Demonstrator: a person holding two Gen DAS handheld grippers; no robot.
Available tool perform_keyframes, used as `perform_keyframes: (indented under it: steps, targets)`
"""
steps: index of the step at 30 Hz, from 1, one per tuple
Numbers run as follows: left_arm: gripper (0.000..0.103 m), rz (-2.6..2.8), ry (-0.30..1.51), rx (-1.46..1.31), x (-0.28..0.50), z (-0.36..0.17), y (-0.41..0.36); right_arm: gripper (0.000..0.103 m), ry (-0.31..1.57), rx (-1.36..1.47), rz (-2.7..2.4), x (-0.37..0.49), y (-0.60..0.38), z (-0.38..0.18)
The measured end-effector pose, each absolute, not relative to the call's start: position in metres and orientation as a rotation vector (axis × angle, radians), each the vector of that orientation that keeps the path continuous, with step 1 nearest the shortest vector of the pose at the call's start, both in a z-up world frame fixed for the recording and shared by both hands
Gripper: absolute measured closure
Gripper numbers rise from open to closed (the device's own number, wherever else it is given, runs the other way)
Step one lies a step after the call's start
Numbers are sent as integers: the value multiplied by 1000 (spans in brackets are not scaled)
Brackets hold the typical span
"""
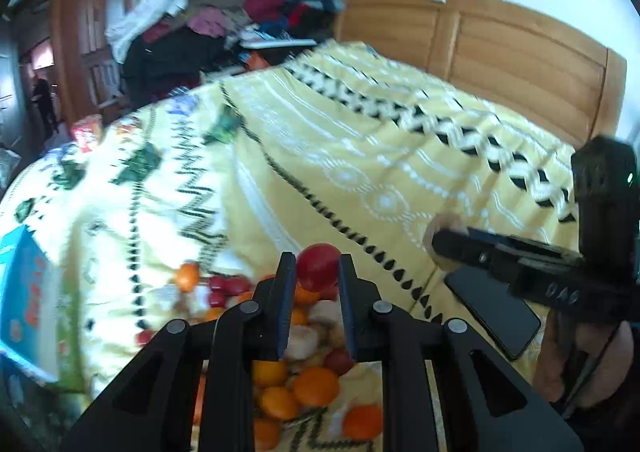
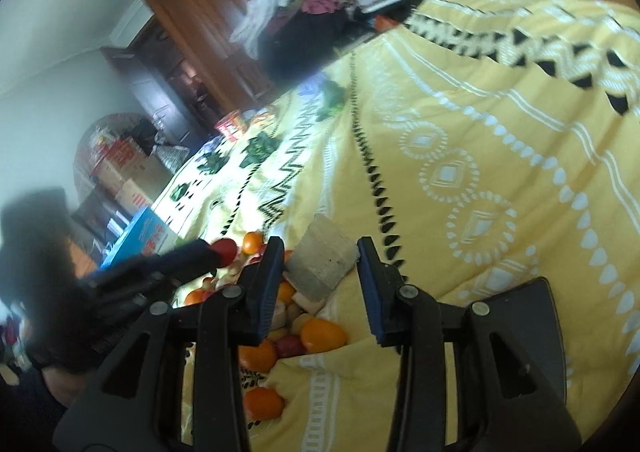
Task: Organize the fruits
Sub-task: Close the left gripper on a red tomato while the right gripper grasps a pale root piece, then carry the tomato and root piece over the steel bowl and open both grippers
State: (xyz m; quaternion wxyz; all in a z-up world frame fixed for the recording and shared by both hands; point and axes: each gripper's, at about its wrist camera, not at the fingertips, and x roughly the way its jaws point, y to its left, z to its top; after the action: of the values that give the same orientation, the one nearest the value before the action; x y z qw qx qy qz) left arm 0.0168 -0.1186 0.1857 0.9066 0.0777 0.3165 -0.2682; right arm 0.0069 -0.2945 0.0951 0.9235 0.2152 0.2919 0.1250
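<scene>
My left gripper (image 1: 316,258) is shut on a round red fruit (image 1: 318,266) and holds it above a pile of fruit (image 1: 304,384) on the yellow patterned bedspread (image 1: 360,156). The pile mixes oranges, small red fruits and pale pieces. In the right wrist view my right gripper (image 2: 320,244) is shut on a grey-beige block (image 2: 322,266), over the pile's right edge (image 2: 320,334). The left gripper (image 2: 208,252) shows there at the left, blurred, with the red fruit (image 2: 227,248) at its tip. The right gripper (image 1: 438,242) reaches in from the right in the left wrist view.
A black phone (image 1: 492,316) lies on the bedspread under the right gripper. A blue box (image 1: 20,292) sits at the bed's left edge. Heaped clothes (image 1: 224,12) fill the far corner beside a wooden wardrobe (image 1: 88,12). The wooden headboard (image 1: 500,44) runs along the back.
</scene>
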Motion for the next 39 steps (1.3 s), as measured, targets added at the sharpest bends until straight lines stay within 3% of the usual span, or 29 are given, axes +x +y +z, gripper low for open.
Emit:
perform_keyframes:
  steps: [12,22,25,30,39]
  targets:
    - [86,-145,460,-41,-71,270,118,65,561,201,573,-17,-126,170]
    - [86,143,451,-156,-144,257,292,65,556,61,866,-36,48,204]
    - [87,68,462,-124,-156,248,284,65,531,59,849,-36,52,212]
    - [86,-207,551,-122,-156,209,192,65,547,84,684,-21,-5,207]
    - [86,-277,791,-142,-82,107,69,65,692,156,487,-45,-99,150]
